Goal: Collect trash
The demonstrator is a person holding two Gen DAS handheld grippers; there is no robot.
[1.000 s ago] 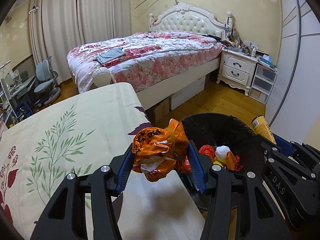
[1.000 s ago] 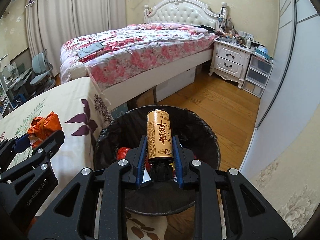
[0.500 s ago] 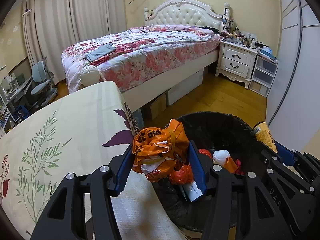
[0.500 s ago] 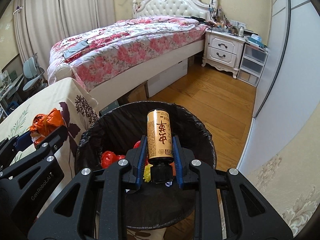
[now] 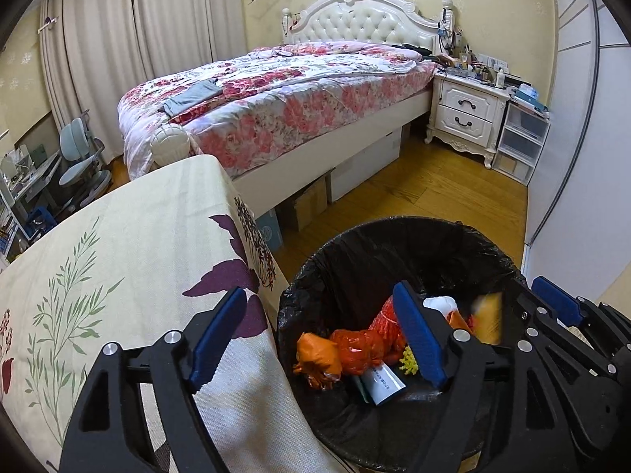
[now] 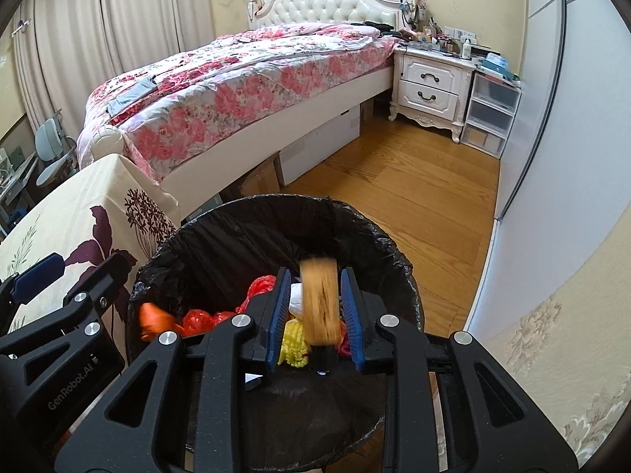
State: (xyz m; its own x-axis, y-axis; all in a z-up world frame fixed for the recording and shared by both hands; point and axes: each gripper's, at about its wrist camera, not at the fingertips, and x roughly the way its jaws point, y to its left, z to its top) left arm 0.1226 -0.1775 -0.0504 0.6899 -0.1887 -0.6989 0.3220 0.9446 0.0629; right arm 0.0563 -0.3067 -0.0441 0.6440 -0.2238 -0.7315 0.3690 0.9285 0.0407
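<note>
While both grippers hang over the round bin lined with a black plastic bag (image 6: 276,213), I read the key relation as straight down: the trash lies below the fingers, inside the liner's rim. My right gripper (image 6: 315,311) has its blue-padded fingers (image 6: 280,311) opening, and the tan cylindrical drink can (image 6: 320,301) sits between them as a motion-blurred streak. I judge it to be slipping free and dropping, though the blur keeps me from saying whether a pad is touching it at all. Its long axis runs roughly along the fingers, pointing down into the bin.

My left gripper (image 5: 315,335) is opening too, with nothing between its fingers. One finger (image 5: 215,333) hangs over the cream cloth-covered table with purple and green leaf print (image 5: 118,256); the other is over the bin. The crumpled orange plastic bag (image 5: 317,358) lies in the bin beside red plastic scraps (image 5: 359,349), below and between those fingers.

Since both pieces appear to be in or entering the bin, I judge this drop nearly done. Of the two, the left hand is nearer the table, so it is better placed to reach back there for any remaining trash.
</note>
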